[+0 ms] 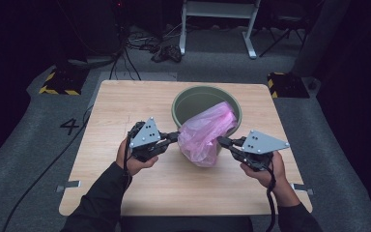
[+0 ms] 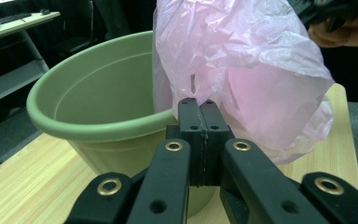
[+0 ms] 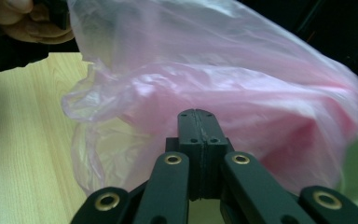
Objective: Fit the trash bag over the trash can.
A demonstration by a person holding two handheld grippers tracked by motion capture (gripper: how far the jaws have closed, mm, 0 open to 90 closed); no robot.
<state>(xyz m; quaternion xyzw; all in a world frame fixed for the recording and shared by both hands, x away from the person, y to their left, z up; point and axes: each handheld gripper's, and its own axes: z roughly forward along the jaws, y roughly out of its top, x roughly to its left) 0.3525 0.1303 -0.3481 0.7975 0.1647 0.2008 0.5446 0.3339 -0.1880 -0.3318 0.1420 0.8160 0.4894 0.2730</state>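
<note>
— How is the bag (image 1: pixel 205 133) held?
— It is pinched at either side by the closed left claw (image 1: pixel 175 136) and right claw (image 1: pixel 221 141), draped over the pot (image 1: pixel 186 104) rim on the desk (image 1: pixel 125 104)

A crumpled, see-through pink bag (image 1: pixel 205 133) drapes over the green pot's (image 1: pixel 188 104) rim at about five o'clock, hanging outside. The pot stands upright on the table.

The left tool (image 2: pixel 199 105) pinches the pink plastic bag (image 2: pixel 242 70) with its jaws pressed together at centre. The green pot (image 2: pixel 98 112) sits at nine o'clock on the wooden desk (image 2: pixel 18 186), the bag draping its rim.
</note>
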